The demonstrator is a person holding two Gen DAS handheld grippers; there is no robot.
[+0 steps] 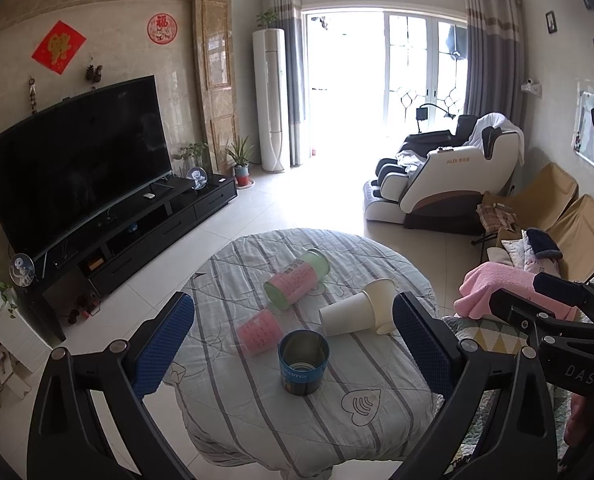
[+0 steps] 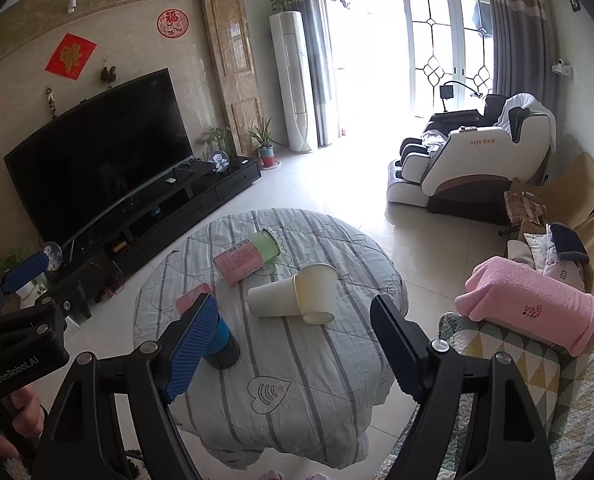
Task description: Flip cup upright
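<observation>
A round table with a striped grey cloth (image 1: 257, 408) (image 2: 297, 392) holds several cups. A blue cup (image 1: 303, 361) (image 2: 223, 340) stands upright near the front. A pink cup (image 1: 257, 332) (image 2: 189, 300) lies on its side beside it. A pink and green cup (image 1: 297, 280) (image 2: 245, 258) lies on its side farther back. Two cream paper cups (image 1: 357, 312) (image 2: 293, 294) lie tipped together at the right. My left gripper (image 1: 293, 340) is open and empty, above the table's near part. My right gripper (image 2: 293, 344) is open and empty, held above the near edge.
A pink towel (image 2: 529, 304) lies on a quilted sofa arm at the right. A TV (image 1: 77, 160) on a black stand lines the left wall. A massage chair (image 1: 449, 176) stands at the back right. Tiled floor surrounds the table.
</observation>
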